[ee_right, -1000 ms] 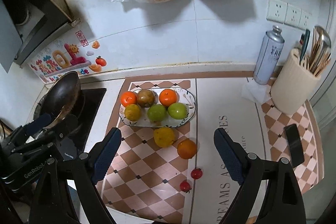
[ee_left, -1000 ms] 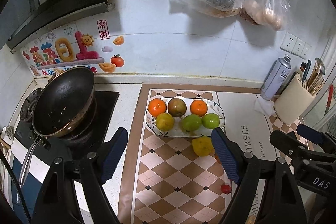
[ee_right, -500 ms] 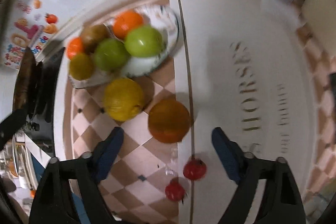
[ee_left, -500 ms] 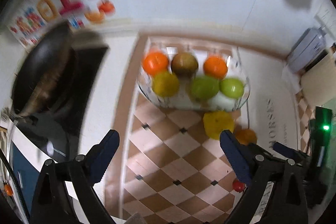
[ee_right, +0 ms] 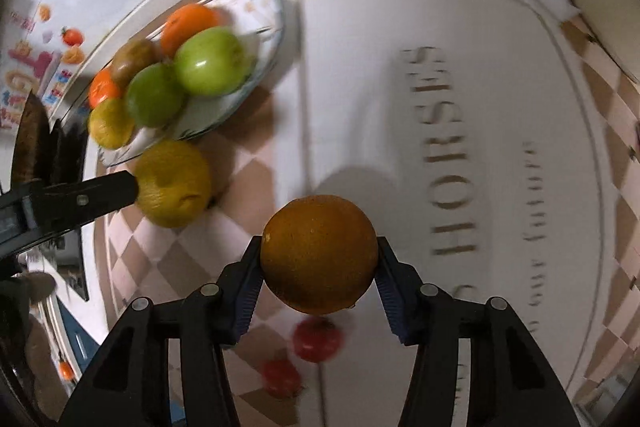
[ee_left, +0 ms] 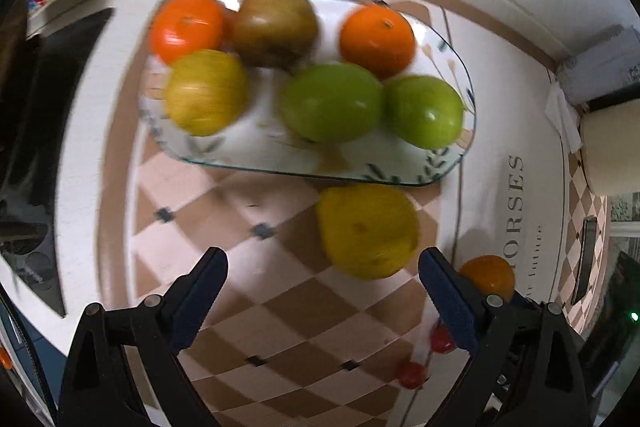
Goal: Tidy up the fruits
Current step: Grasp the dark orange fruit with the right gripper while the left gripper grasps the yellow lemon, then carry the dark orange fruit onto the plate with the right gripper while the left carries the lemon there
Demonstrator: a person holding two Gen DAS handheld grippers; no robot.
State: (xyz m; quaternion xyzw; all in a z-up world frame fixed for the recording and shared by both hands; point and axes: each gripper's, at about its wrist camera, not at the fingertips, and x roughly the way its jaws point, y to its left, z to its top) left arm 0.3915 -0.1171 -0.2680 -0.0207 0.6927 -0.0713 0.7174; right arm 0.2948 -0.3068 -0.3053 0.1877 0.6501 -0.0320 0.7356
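A kitchen counter (ee_right: 520, 75) covered by a checked mat holds a glass plate (ee_left: 248, 163) of fruit toward its back edge. The right hand-held gripper (ee_right: 319, 259) is clamped on an orange (ee_right: 319, 253), its two blue pads pressed to the fruit's widest part on either side. The orange looks firm, round and fairly heavy, with a pebbled skin that should give good grip; holding it across the middle, as here, suits it best, since a hold nearer the top or bottom could let it roll out.

The left hand-held gripper (ee_left: 322, 279) is spread wide and holds nothing, aimed at a yellow citrus (ee_left: 366, 229) lying on the mat just in front of the plate. This fruit looks similarly firm and heavy.

The plate already carries six fruits: two oranges, a brown one, a yellow one and two green apples (ee_left: 374, 105), leaving free space mainly along its front edge. Two small red tomatoes (ee_right: 316, 341), soft and easily crushed, lie near the counter's front edge, below the held orange.
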